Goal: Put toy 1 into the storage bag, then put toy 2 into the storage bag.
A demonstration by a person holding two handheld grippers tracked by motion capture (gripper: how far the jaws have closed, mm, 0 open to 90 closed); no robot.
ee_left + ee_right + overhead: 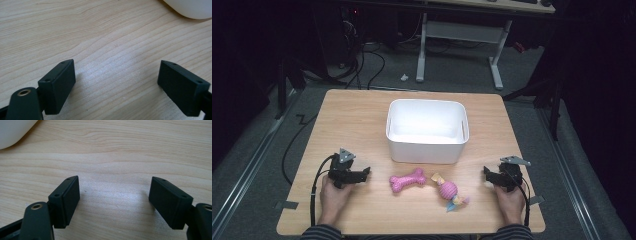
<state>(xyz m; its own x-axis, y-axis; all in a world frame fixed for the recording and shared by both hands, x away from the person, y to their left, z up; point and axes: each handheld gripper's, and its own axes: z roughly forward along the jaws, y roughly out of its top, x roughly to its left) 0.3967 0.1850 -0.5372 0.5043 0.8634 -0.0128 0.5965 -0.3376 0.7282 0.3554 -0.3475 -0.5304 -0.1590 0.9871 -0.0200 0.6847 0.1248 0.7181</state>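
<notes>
Both jaws spread, empty: left gripper (362, 174), right gripper (490, 175). Bone (407, 180) and knot toy (448, 190) lay between them, bin (427, 148) ahead. Risk: round toy rolling off a shallow pinch.

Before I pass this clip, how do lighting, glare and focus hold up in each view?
High view: table evenly lit, surroundings nearly black, white bin bright but not blown out, toys sharp enough. Left gripper view: a pale sheen on the wood between the open jaws, grain crisp, bin corner soft. Right gripper view: similar sheen, soft shadow beside the left jaw.
</notes>
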